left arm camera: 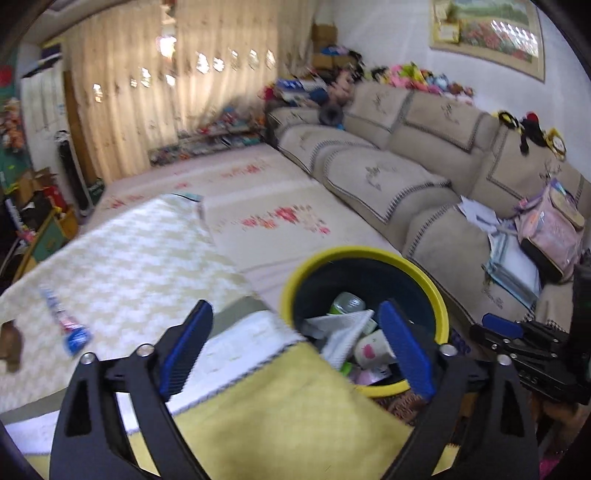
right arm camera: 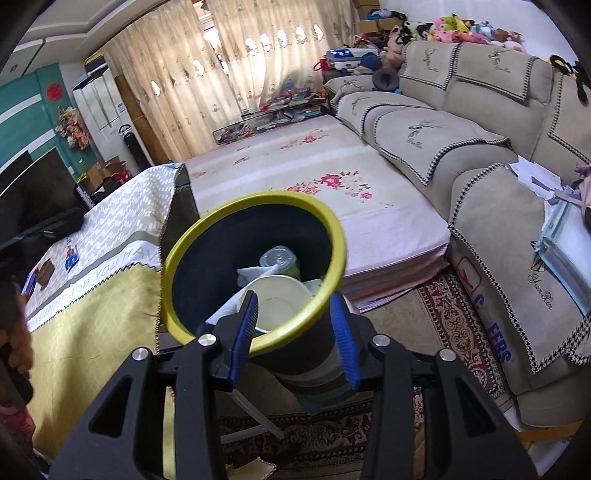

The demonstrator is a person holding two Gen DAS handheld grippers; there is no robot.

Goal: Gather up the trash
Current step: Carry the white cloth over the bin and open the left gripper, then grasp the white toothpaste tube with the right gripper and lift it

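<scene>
Trash fills the dark round bin with the yellow rim: we see a white paper cup, crumpled white paper and a clear plastic bottle with a green label inside it. Our right tool straddles the bin's near rim at six o'clock, one blue pad inside and the other outside against the dark wall, part closed; we take it to be gripping the bin, which tilts toward the worktop. Our left tool stands wide apart with nothing between its pads, over the worktop's edge, the bin's mouth behind its right pad at about one o'clock. No earlier picture is at hand.

A red, white and blue tube lies on the worktop at nine o'clock of the left tool, well apart from it. The worktop wears a yellow and white patterned cloth. Beyond the bin, at twelve o'clock, lies a pale floral mat; a beige sofa runs along the right at two o'clock, soft toys on its back, cream curtains beyond.
</scene>
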